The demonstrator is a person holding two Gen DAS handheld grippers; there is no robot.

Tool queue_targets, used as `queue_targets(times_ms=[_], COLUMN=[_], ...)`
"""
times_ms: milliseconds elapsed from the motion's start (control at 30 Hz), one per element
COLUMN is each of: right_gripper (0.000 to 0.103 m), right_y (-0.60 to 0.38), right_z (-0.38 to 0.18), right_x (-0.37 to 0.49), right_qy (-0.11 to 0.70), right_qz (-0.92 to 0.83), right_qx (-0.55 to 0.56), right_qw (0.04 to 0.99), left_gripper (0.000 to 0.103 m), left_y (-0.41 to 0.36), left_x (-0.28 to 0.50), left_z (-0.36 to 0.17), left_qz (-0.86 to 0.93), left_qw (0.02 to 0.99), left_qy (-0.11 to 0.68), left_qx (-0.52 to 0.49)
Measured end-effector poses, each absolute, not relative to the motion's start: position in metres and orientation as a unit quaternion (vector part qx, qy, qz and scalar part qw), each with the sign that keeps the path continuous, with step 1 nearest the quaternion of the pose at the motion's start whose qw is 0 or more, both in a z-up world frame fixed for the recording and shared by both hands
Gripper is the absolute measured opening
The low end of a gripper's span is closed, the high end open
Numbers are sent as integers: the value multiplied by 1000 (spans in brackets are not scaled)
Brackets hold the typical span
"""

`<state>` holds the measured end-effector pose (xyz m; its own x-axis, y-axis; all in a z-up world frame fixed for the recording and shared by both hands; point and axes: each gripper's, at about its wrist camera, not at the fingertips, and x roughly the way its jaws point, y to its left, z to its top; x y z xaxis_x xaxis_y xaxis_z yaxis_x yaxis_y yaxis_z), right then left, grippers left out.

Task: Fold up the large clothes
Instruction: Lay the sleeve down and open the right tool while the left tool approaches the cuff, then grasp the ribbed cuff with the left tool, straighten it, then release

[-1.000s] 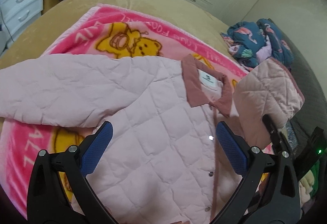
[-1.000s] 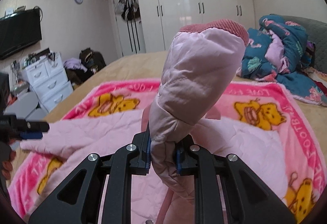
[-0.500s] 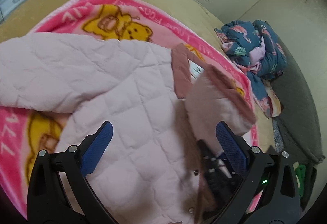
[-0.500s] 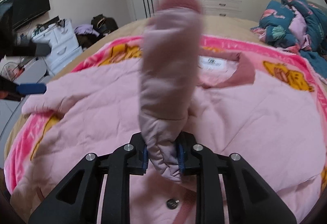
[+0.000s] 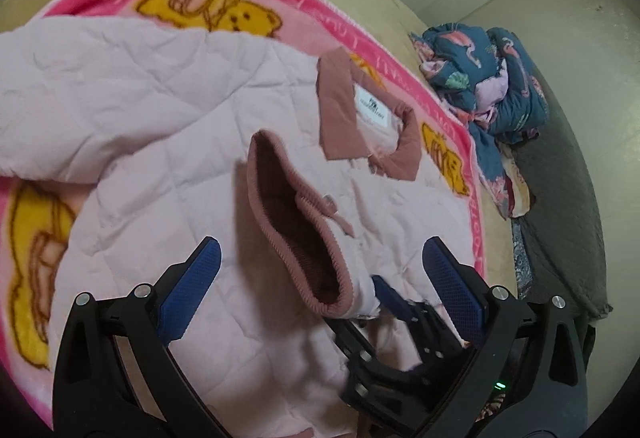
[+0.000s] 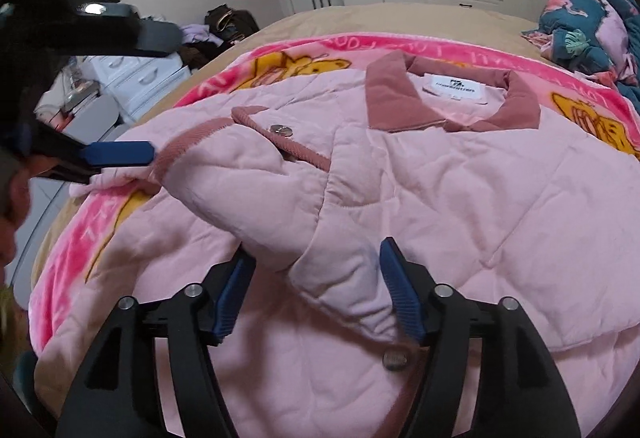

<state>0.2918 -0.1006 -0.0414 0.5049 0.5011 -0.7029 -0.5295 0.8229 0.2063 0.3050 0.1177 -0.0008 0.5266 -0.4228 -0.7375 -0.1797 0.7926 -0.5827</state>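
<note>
Sleeve [image 6: 288,198] lying folded across jacket [image 6: 500,206], between right gripper's [image 6: 318,290] 2 just-opened fingers, untouched, left gripper [image 5: 320,278] wide open above, empty.

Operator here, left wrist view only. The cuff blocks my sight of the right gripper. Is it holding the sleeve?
Observer: No. The right gripper is open; its jaws have just been opening. The sleeve lies between the pads, which do not press on it.
Operator: Where does the sleeve run from there?
Observer: Diagonally across the chest of the jacket, with the cuff ending beside a finger of your left gripper.
Operator: Anything near the right gripper?
Observer: A snap button on the jacket front, just below its right finger.
</note>
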Motion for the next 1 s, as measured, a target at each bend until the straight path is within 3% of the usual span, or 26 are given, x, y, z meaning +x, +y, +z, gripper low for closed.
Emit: queue_targets(times_ms=[100, 700, 800, 900, 1000], right_gripper=[80, 80, 80, 80, 80], right_y=[-119, -256, -269, -283, -295], right_z=[-30, -1, -4, -9, -13], right_x=[282, 233, 225, 218, 214], right_qy=[389, 349, 351, 356, 363], right_qz=[307, 159, 145, 129, 115], right_qx=[16, 49, 57, 68, 81], right_qw=[868, 922, 923, 923, 921], left_gripper=[95, 93, 79, 73, 55], left_y=[117, 77, 73, 70, 67], left_x=[307, 308, 306, 303, 301], left_z=[-17, -66, -68, -66, -60], left_qz=[-78, -63, -49, -41, -46], left_qw=[802, 792, 801, 811, 824], left_qy=[496, 532, 532, 529, 516], left_qx=[-323, -293, -269, -245, -230])
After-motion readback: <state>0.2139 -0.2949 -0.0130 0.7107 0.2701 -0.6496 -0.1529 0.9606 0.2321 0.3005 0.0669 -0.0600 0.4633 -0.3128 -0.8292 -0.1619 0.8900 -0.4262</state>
